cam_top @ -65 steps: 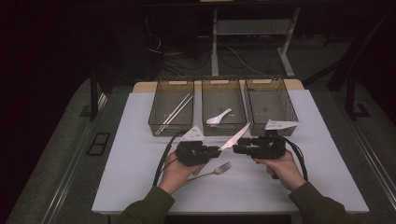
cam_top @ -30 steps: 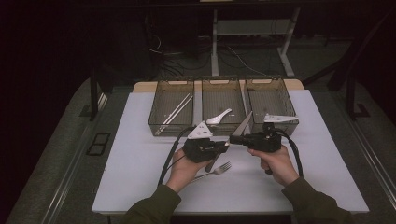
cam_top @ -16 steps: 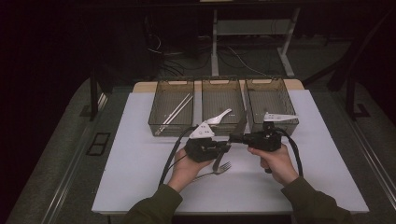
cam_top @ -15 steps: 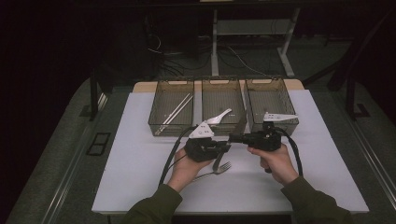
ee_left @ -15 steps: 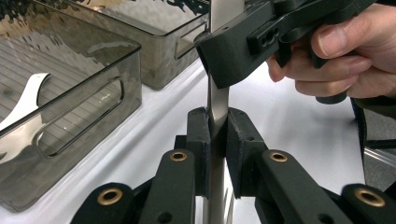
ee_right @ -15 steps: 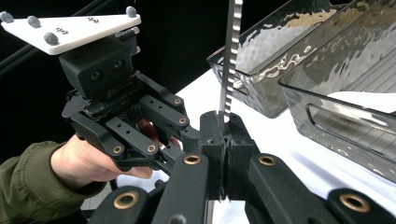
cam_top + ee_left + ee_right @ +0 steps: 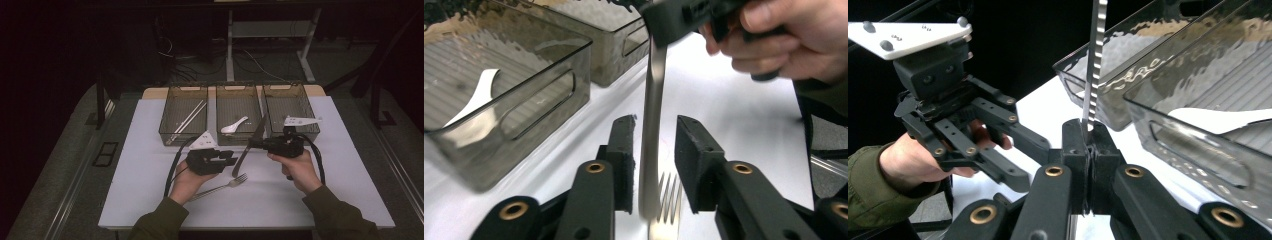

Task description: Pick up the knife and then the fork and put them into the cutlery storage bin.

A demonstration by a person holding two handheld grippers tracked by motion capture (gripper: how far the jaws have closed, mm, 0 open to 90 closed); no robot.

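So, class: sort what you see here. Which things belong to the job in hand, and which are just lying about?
In the job:
- knife, clamped in the right tool
- left tool, its pads have just opened off the knife handle
- three bins

Lying about:
- fork on the table
- spoon, chopsticks, already binned

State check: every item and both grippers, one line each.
knife: held off the table, clamped in the right gripper.
left gripper: jaws just opened, knife handle between them, pads apart.
fork: flat on the table.
spoon: lying in the middle bin.
chopsticks: lying in the left bin.
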